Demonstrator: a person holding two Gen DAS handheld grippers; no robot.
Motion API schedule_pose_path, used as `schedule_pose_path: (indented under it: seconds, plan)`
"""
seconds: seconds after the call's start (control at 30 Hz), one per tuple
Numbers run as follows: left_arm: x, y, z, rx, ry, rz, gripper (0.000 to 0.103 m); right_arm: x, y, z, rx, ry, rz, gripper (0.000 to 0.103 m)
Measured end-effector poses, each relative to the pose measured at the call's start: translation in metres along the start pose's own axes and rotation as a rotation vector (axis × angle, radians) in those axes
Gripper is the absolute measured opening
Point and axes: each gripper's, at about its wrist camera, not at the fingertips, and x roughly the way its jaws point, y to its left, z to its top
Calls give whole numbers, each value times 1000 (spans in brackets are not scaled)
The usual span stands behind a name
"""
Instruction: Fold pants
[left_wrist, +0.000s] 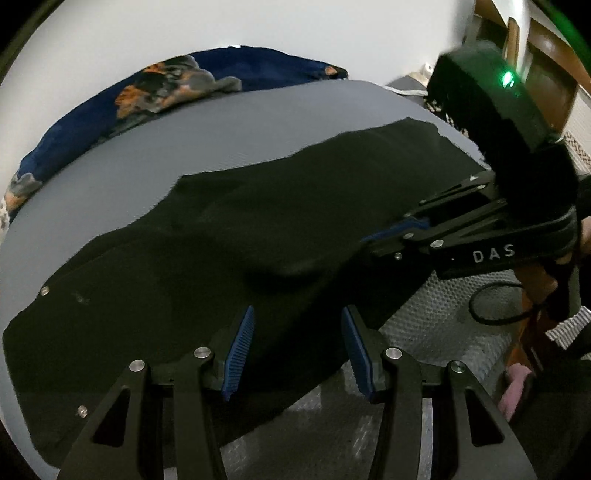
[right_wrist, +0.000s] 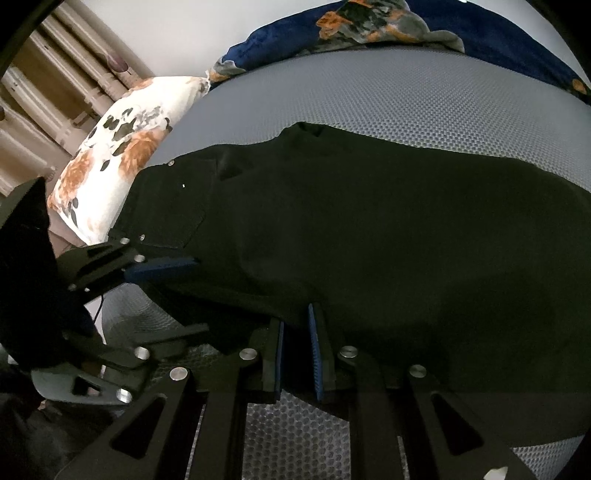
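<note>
Item: black pants (left_wrist: 229, 229), spread flat on the grey bed (left_wrist: 155, 147), long axis crosswise to both tools. Left hand-held gripper (left_wrist: 297, 350): jaws apart, at the pants' near edge, waistband side. Right hand-held gripper (right_wrist: 297, 350): jaws nearly together over the same near edge; grip on cloth cannot be told.

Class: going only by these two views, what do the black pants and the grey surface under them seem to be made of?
Black pants: probably a matte woven cloth such as denim or cotton twill; it shows no sheen, soft creases and small metal rivets near a pocket.
Grey surface: apparently a mesh-knit fabric cover; it shows a regular honeycomb pattern of small holes.
</note>
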Motion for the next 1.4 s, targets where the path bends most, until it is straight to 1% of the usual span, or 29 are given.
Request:
schedule_pose_path:
  seconds: [0.03, 0.07, 0.1, 0.17, 0.2, 0.23, 0.33, 0.43, 0.5, 0.57, 0.63, 0.73, 0.87, 0.9, 1.0, 1.07, 1.1, 1.17, 1.23, 1.33, 1.4]
  plan:
    - [5, -2, 0, 4, 4, 2, 49, -1, -1, 0, 0, -1, 2, 14]
    - [7, -4, 1, 8, 8, 7, 44, -1, 0, 1, -2, -2, 3, 14]
    - [11, -7, 3, 13, 15, 5, 34, -1, -1, 1, -4, -2, 4, 14]
    - [17, -13, 3, 10, 22, 8, 24, -1, 0, 2, -2, -2, 6, 14]
    - [20, -15, 4, 9, 25, 17, 18, -1, -2, 2, 1, -2, 11, 14]
    - [22, -15, 5, 8, 31, 24, 16, 0, -3, 2, 5, 0, 15, 14]
    - [26, -16, 6, -8, 35, 27, 9, -1, -8, 1, 24, 2, 21, 21]
    - [25, -15, 6, -18, 36, 28, 8, -10, -13, 0, 39, -12, 37, 27]
    - [26, -13, 7, -25, 38, 27, 7, -22, -21, 0, 53, -44, 43, 31]
    - [27, -12, 7, -34, 44, 25, 7, -37, -35, -1, 85, -86, 28, 33]
    - [29, -12, 6, -42, 47, 23, 7, -54, -57, -1, 133, -135, -8, 33]
    - [28, -11, 5, -51, 46, 14, 7, -75, -105, 0, 261, -211, -74, 33]
    - [28, -8, 4, -68, 45, 3, 7, -108, -174, -15, 469, -309, -201, 33]
    - [28, -7, 4, -71, 44, 2, 7, -112, -186, -17, 500, -320, -212, 33]
    - [28, -6, 4, -80, 48, -2, 7, -126, -229, -26, 647, -377, -223, 33]
    - [29, -5, 4, -86, 51, -5, 7, -130, -244, -29, 706, -392, -235, 33]
    - [29, -4, 4, -89, 52, -6, 7, -130, -254, -30, 742, -394, -254, 33]
    - [28, -4, 3, -90, 53, -7, 7, -128, -264, -31, 771, -392, -279, 33]
    - [29, -3, 3, -95, 56, -11, 7, -124, -274, -34, 807, -389, -273, 34]
    - [30, -1, 2, -94, 62, -15, 7, -117, -287, -35, 872, -419, -215, 33]
    - [31, -1, 2, -93, 66, -17, 7, -117, -290, -30, 871, -422, -210, 24]
